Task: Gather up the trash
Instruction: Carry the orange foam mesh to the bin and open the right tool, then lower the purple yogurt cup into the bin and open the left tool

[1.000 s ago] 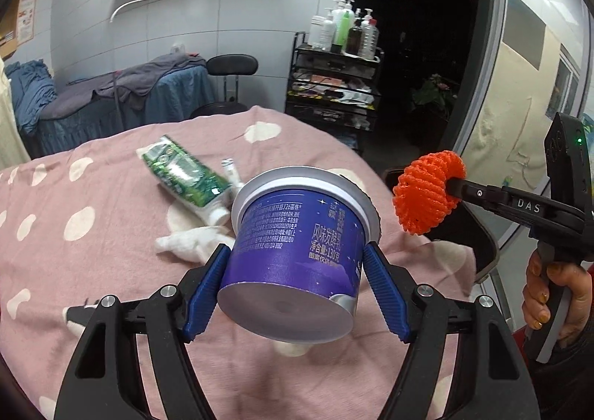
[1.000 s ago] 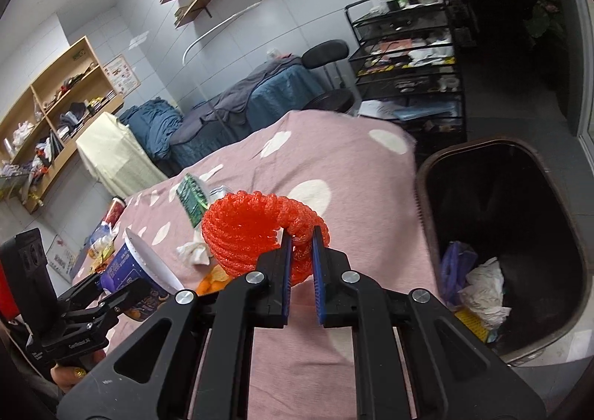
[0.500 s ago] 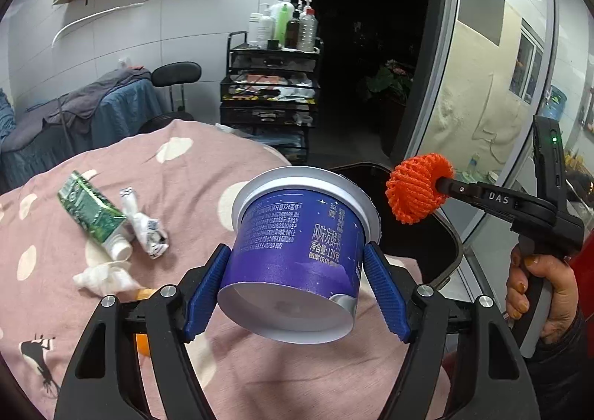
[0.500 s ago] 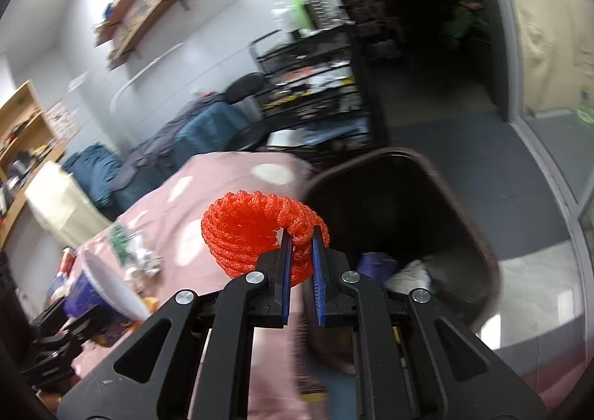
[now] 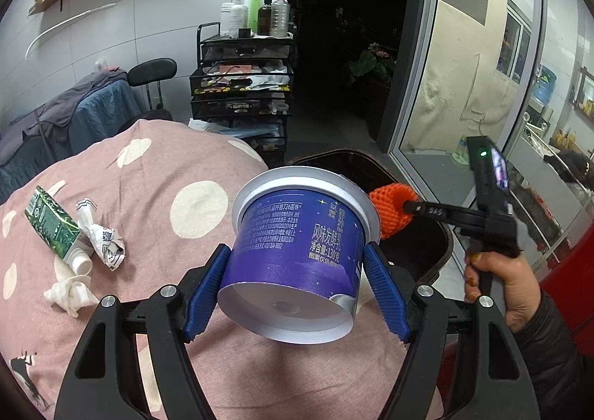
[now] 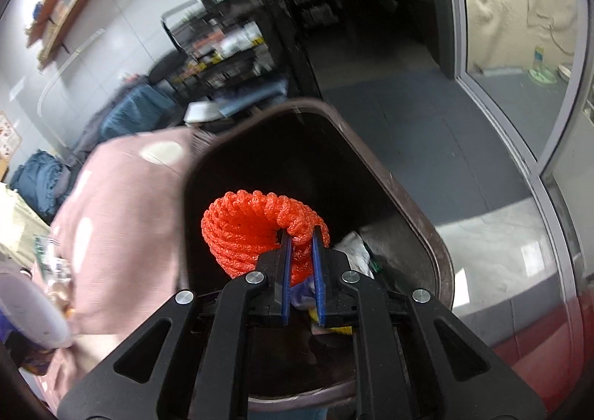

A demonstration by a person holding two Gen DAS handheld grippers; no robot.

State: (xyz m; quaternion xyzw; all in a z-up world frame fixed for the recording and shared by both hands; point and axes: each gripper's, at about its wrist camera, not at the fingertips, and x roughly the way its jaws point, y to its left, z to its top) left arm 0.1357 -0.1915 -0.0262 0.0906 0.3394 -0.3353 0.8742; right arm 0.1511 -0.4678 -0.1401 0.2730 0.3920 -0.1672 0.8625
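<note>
Since a second ago we have swung our right gripper (image 6: pixel 300 264) off the pink spotted bedspread (image 6: pixel 122 204) and out over the dark trash bin (image 6: pixel 438 271), while our left gripper (image 5: pixel 297 286) has trailed toward the bed's edge, the bin rim now showing just behind its load. Nearest us, the left jaws stand wide and clamp the purple yogurt cup (image 5: pixel 297 253) by its sides, tilted with its base toward the camera. At nine o'clock from the cup, on the bedspread, lie a green carton (image 5: pixel 52 225), a crumpled wrapper (image 5: pixel 104 242) and a white tissue (image 5: pixel 70 294), not yet collected. At three o'clock, the right jaws are nearly shut, pinching the orange foam fruit net (image 6: pixel 260 230), which hangs above the bin's mouth; older rubbish lies at the bottom. We judge the step in hand to be the drop: next we must spread the right jaws to release the net, then bring the cup over the rim.
</note>
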